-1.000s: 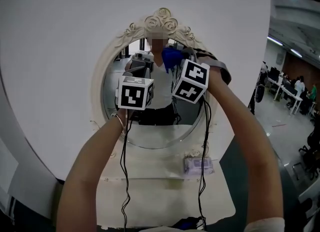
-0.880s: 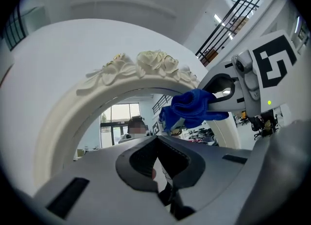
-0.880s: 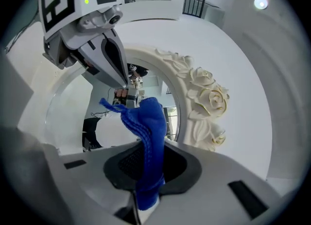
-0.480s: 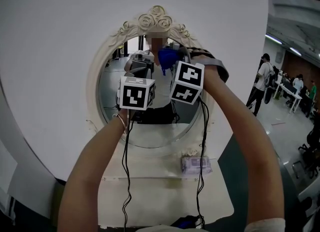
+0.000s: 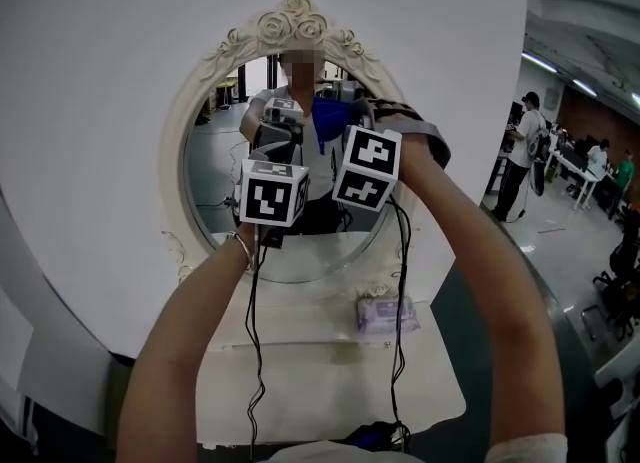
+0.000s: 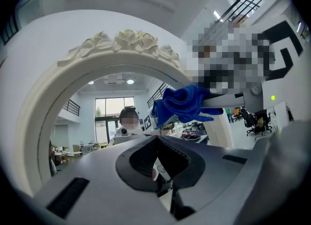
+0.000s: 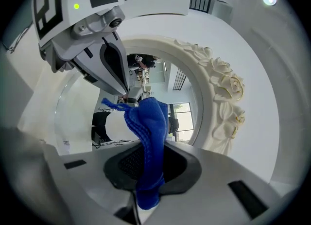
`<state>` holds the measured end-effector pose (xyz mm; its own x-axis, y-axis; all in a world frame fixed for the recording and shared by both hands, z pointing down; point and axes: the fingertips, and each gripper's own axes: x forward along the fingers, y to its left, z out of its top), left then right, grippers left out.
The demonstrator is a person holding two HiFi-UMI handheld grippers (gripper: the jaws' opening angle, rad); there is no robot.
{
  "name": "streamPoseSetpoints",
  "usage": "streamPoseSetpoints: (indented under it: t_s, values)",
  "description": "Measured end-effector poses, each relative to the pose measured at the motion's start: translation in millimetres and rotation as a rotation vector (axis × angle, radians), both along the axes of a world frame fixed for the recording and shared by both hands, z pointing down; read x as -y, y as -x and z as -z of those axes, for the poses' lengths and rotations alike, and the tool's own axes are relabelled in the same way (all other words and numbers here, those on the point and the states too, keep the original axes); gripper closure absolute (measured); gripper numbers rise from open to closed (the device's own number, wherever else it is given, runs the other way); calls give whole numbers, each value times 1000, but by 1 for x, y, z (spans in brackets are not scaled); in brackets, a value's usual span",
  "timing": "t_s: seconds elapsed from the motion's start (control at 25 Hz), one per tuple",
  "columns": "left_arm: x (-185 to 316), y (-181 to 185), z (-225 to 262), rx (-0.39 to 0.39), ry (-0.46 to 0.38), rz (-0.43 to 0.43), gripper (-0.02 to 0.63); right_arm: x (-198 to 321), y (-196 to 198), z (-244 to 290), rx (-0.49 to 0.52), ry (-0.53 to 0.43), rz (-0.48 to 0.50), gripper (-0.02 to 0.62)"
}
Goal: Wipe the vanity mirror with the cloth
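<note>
I am clenching the cloth (image 7: 146,127) between the jaws of my right gripper (image 7: 146,173). Its free fold is reaching up to the glass of the vanity mirror (image 5: 215,186), toward the upper middle of the oval. My left gripper (image 6: 160,173) is hovering just to the left, its jaws pressed together on nothing. To wipe well, I am thinking of laying the fold flat on the glass, sweeping in overlapping passes, keeping the hard jaw tips off the surface, and steering clear of the rose-carved frame (image 5: 293,23). The right gripper view is showing the cloth meeting its own reflection, though I cannot confirm contact. The head view is hiding that spot behind the marker cubes, but it is giving me the whole oval and a packet of wipes (image 5: 385,313) on the near shelf.
</note>
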<state>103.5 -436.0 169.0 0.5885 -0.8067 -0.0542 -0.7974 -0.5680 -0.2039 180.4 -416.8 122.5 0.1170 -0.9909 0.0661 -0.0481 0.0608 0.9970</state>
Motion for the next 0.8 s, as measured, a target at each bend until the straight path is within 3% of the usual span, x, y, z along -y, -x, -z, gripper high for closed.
streamPoseSetpoints:
  t_s: [0.36, 0.8]
  values:
    - [-1, -7, -28, 24, 33, -13, 600, 1, -8, -48, 9, 77, -21, 529]
    - [-5, -11, -92, 47, 119, -24, 600, -2, -20, -101, 91, 142, -28, 529]
